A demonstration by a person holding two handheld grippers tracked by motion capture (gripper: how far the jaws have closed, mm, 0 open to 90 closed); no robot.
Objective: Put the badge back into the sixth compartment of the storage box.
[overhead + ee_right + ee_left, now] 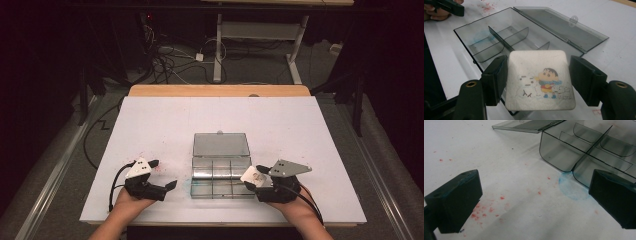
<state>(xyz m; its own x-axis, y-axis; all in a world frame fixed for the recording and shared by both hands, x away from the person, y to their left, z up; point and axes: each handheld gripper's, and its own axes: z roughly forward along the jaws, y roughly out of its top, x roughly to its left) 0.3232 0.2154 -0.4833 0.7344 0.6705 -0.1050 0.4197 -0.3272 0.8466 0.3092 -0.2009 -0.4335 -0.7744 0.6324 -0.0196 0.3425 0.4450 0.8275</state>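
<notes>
The card (540,80), a small square with a cartoon print, sat between the jaws of the right gripper (256,181), held at its two side edges, just above the near right corner of the box (220,177). The box lay open on the table (150,125), its lid (220,144) folded flat on the far side, and every compartment that showed looked empty. So the pick-up seemed done, and what seemed left was to lower the card into a compartment and release it.

The left gripper (162,175) rested on the table to the left of the box, jaws spread wide with nothing between them, near the box's left wall but apart from it.

Room was tight at the box: the dividers (506,40) stood upright and cut the tray into small cells, and the card looked about as wide as one. The table around the box was bare apart from red specks and a blue smear (571,190) at the box's near left corner.
</notes>
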